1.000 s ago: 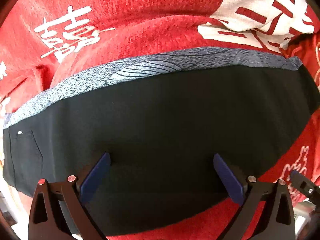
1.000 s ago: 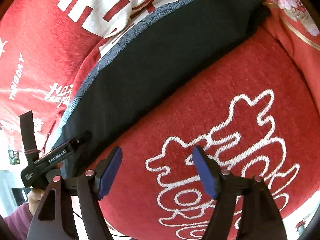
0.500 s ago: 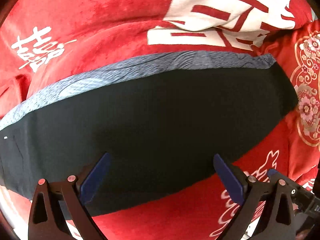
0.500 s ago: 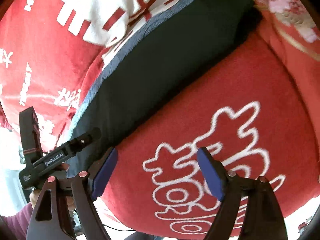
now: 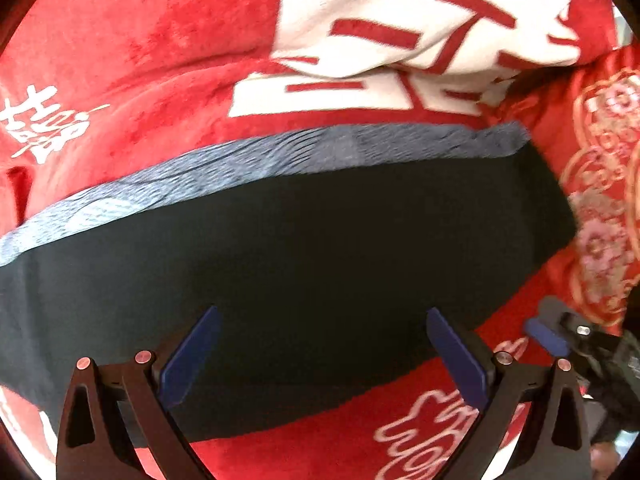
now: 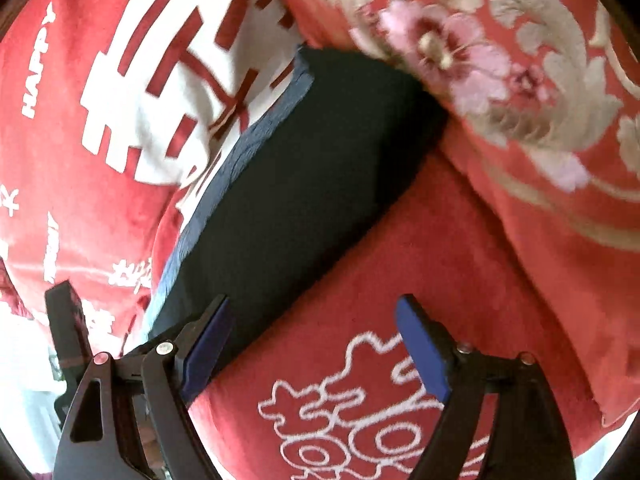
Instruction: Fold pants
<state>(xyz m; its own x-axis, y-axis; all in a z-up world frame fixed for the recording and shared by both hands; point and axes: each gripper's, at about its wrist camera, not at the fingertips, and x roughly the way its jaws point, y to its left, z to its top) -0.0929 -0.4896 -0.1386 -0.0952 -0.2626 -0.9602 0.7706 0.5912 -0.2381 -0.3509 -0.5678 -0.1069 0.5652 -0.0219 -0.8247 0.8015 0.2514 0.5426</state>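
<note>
The pants (image 5: 320, 264), judged soft, light and limp, are best pinched at their end beside the floral cushion (image 6: 520, 92), both tools, left (image 5: 320, 354) and right (image 6: 316, 344), being released and empty.

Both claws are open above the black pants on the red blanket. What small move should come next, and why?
Probably bring the right claw toward the narrow end of the black pants by the floral cushion. The pants lie flat in a long strip, both claws are open and empty, and the left claw already hovers over the middle, so that end looks ready to fold over.
</note>
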